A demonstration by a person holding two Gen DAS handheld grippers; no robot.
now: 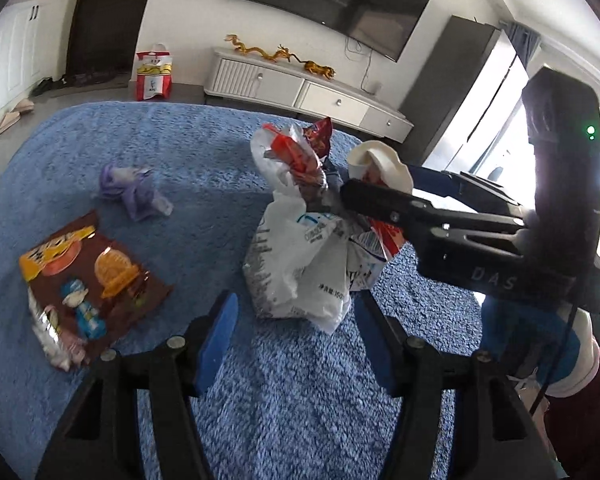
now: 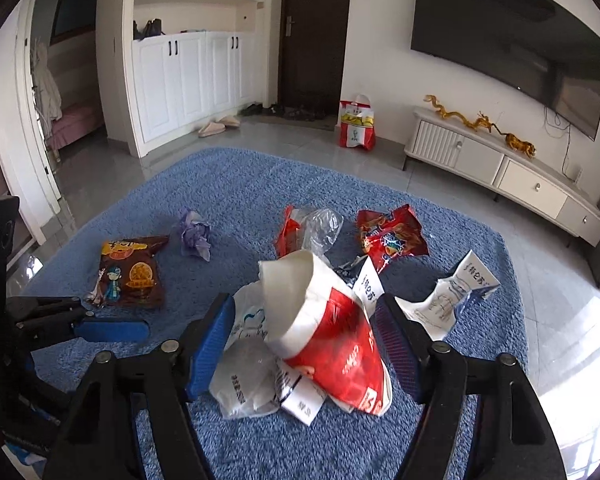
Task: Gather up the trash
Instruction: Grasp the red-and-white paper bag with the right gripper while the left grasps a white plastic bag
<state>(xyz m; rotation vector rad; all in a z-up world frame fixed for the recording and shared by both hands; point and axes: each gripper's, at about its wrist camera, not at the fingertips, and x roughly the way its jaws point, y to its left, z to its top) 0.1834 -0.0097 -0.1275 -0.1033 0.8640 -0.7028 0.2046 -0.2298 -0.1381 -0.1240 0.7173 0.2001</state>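
Observation:
Trash lies on a blue rug [image 1: 180, 152] [image 2: 240, 188]. A red-and-white paper cup [image 2: 320, 320] [image 1: 376, 164] and a white plastic bag [image 2: 240, 384] [image 1: 300, 256] sit in a pile. My right gripper [image 2: 304, 340] is open with its fingers either side of the cup; it also shows in the left wrist view [image 1: 348, 194]. My left gripper [image 1: 296, 336] is open and empty, just in front of the white bag. A brown snack bag [image 1: 88, 280] [image 2: 130, 272] and a crumpled purple wrapper [image 1: 132, 188] [image 2: 196, 236] lie to the left.
A red snack bag [image 2: 392, 236], a clear and orange wrapper [image 2: 308, 228] and a folded white carton [image 2: 448, 300] lie beyond the pile. A white TV cabinet [image 2: 500, 168] stands along the wall. A red-and-white paper bag [image 2: 356, 124] stands on the tiled floor.

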